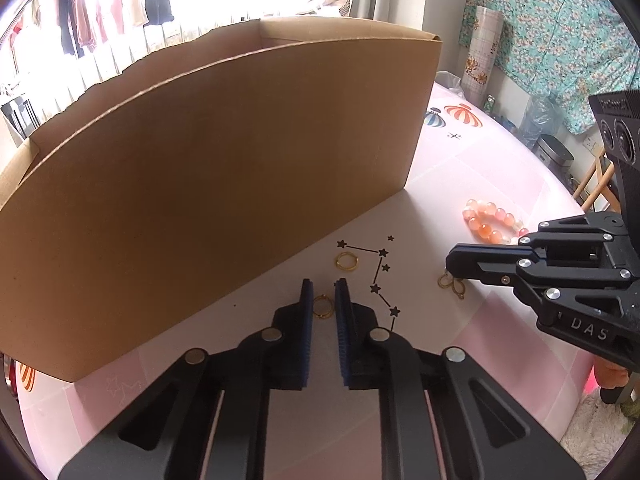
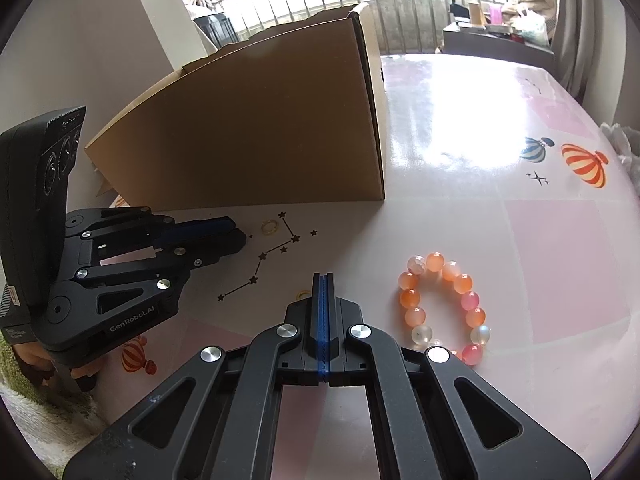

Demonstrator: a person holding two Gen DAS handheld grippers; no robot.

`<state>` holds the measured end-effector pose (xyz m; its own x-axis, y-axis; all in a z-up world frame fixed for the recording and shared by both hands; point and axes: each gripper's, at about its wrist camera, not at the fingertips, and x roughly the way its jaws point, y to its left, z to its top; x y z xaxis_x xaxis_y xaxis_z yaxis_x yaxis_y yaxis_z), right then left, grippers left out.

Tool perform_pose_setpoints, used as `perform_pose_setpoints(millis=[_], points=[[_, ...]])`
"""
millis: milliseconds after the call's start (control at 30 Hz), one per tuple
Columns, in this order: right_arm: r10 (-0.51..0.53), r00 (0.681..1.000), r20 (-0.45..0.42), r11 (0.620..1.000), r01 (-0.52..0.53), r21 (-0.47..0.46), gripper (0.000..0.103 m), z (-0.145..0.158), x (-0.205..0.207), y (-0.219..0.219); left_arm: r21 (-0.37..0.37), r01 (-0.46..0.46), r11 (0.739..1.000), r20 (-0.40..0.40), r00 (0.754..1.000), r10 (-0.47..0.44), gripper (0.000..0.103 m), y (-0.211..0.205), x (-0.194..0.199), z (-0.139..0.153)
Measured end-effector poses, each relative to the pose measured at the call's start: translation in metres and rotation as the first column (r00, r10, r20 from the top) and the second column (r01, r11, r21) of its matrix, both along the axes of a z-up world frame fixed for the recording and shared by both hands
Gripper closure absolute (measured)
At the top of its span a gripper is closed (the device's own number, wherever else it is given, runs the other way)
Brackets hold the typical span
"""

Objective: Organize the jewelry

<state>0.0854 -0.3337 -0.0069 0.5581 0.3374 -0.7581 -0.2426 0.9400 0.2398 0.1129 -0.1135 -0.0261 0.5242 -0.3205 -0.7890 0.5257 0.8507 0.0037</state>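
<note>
Left gripper (image 1: 323, 285): jaws narrowly apart, straddling a gold ring (image 1: 322, 306) flat on the table (image 1: 460, 184), pads not yet touching it. Your nearer hand. Right gripper (image 2: 323, 278): pressed together, empty; bead bracelet (image 2: 444, 304) just to its right, cardboard box (image 1: 208, 184) beyond.

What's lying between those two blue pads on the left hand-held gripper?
A small gold ring lies on the table between the left hand-held gripper pads, which don't touch it. The left wrist view shows it.
</note>
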Motion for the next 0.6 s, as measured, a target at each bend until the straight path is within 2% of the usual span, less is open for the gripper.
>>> perform_pose_setpoints(millis=[333,533,600], points=[[-0.027,1.0,0.007,0.999,0.027,0.047,0.103,0.004,-0.004,-0.021,-0.025,-0.01,1.0,-0.011,1.0,0.01,0.093,0.004,-0.004,-0.002],[-0.031,0.999,0.011,0.997,0.03,0.071,0.103,0.008,-0.008,-0.034,-0.037,-0.021,0.999,0.009,1.0,0.021,0.093,0.011,-0.009,0.007],[-0.014,1.0,0.01,0.998,0.013,0.059,0.096,0.006,-0.01,-0.032,-0.039,-0.026,0.999,0.014,1.0,0.026,0.093,0.014,-0.011,0.008]])
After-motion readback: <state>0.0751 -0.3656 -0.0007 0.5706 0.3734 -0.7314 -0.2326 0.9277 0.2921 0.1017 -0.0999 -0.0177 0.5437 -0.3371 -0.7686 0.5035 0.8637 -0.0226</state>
